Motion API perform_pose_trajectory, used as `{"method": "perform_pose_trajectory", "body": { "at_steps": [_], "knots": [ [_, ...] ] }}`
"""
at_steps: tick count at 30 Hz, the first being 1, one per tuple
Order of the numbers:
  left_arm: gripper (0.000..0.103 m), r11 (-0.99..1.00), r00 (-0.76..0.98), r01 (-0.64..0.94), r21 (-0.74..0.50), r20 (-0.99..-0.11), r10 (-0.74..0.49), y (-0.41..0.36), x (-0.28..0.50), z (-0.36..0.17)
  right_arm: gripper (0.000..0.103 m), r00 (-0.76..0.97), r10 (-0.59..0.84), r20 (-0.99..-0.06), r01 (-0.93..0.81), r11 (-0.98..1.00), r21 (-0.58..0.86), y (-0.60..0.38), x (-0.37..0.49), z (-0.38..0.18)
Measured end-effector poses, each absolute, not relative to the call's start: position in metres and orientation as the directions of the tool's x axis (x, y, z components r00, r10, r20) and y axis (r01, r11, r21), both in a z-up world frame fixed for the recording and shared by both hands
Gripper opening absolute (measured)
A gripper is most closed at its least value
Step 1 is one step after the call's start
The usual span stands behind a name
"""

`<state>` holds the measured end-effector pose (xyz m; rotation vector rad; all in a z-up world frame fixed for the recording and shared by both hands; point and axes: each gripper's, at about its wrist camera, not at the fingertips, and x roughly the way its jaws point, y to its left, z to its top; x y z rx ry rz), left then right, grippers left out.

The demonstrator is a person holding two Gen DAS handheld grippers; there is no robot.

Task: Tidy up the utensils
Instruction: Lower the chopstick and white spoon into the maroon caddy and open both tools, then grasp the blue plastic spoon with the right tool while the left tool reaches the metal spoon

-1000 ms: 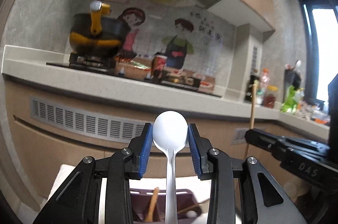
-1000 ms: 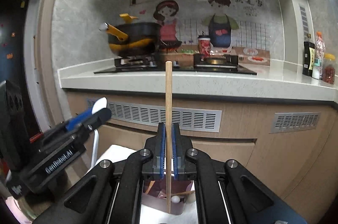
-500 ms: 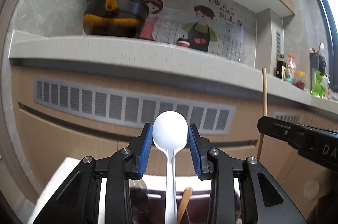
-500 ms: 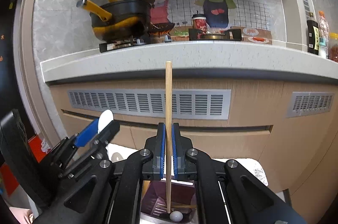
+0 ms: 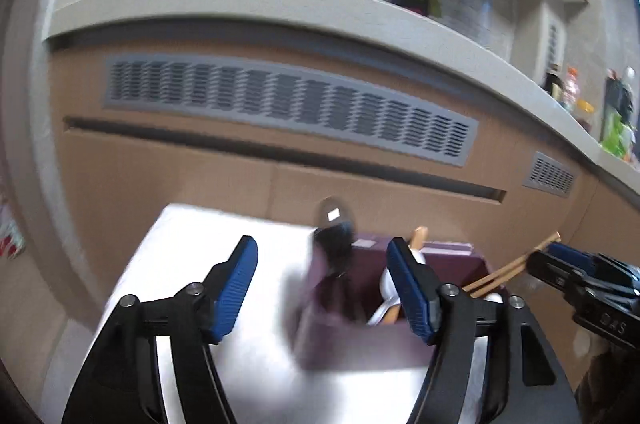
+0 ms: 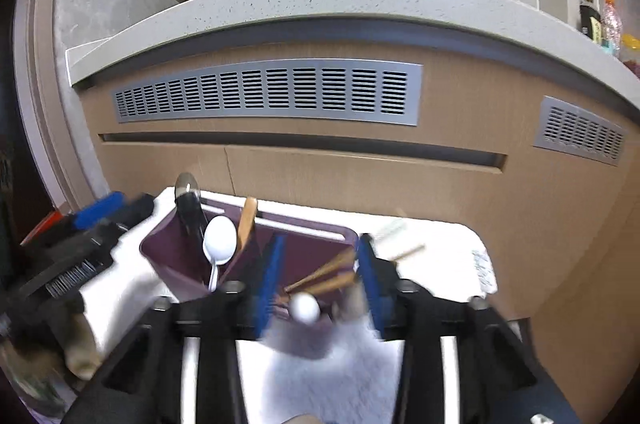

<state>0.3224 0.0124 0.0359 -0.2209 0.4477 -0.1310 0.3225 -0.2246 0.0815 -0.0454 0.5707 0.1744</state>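
Opening wide, both the left gripper and right gripper held nothing, their jaws opening over the holder, where the spoon and chopsticks stood, so lifting straight up seemed best.

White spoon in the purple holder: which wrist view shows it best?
The right wrist view: the white spoon stands bowl up in the left compartment of the purple holder, sharp and unobstructed. In the left wrist view, the spoon is blurred and mostly hidden behind a finger of the left hand-held gripper.
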Motion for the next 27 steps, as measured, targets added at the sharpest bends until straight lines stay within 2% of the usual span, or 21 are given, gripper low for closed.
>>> {"method": "perform_pose_trajectory", "body": {
  "at_steps": [2,4,7,9,15,23,25,27],
  "knots": [
    [0.068,0.962,0.875,0.053,-0.267,-0.451,-0.174,0.022,0.31,0.034,0.068,0.841,0.133,-0.524,-0.163,0.987,-0.011,-0.227,0.306,0.084],
    [0.068,0.963,0.852,0.047,-0.265,-0.492,-0.177,0.025,0.298,0.031,0.072,0.848,0.122,-0.516,-0.165,0.985,-0.038,-0.226,0.29,0.085],
    [0.069,0.967,0.818,0.068,-0.244,-0.542,-0.194,0.019,0.273,0.023,0.089,0.844,0.117,-0.524,-0.184,0.98,-0.077,-0.221,0.265,0.085],
    [0.075,0.969,0.797,0.08,-0.233,-0.569,-0.203,0.015,0.258,0.016,0.097,0.846,0.107,-0.522,-0.188,0.976,-0.105,-0.219,0.247,0.083],
    [0.075,0.96,0.712,0.15,-0.239,-0.647,-0.272,-0.005,0.204,-0.015,0.099,0.805,0.07,-0.589,-0.193,0.97,-0.149,-0.221,0.204,0.057],
    [0.074,0.927,0.597,0.34,-0.155,-0.726,-0.34,-0.056,0.14,-0.042,0.099,0.725,-0.02,-0.688,-0.128,0.978,-0.163,-0.243,0.171,0.006],
    [0.067,0.925,0.58,0.348,-0.151,-0.74,-0.339,-0.064,0.132,-0.048,0.099,0.707,-0.04,-0.707,-0.103,0.982,-0.159,-0.25,0.165,-0.004],
    [0.049,0.936,0.575,0.33,-0.12,-0.761,-0.3,-0.073,0.129,-0.056,0.099,0.696,-0.051,-0.717,-0.08,0.986,-0.149,-0.257,0.158,-0.011]
  ]
}}
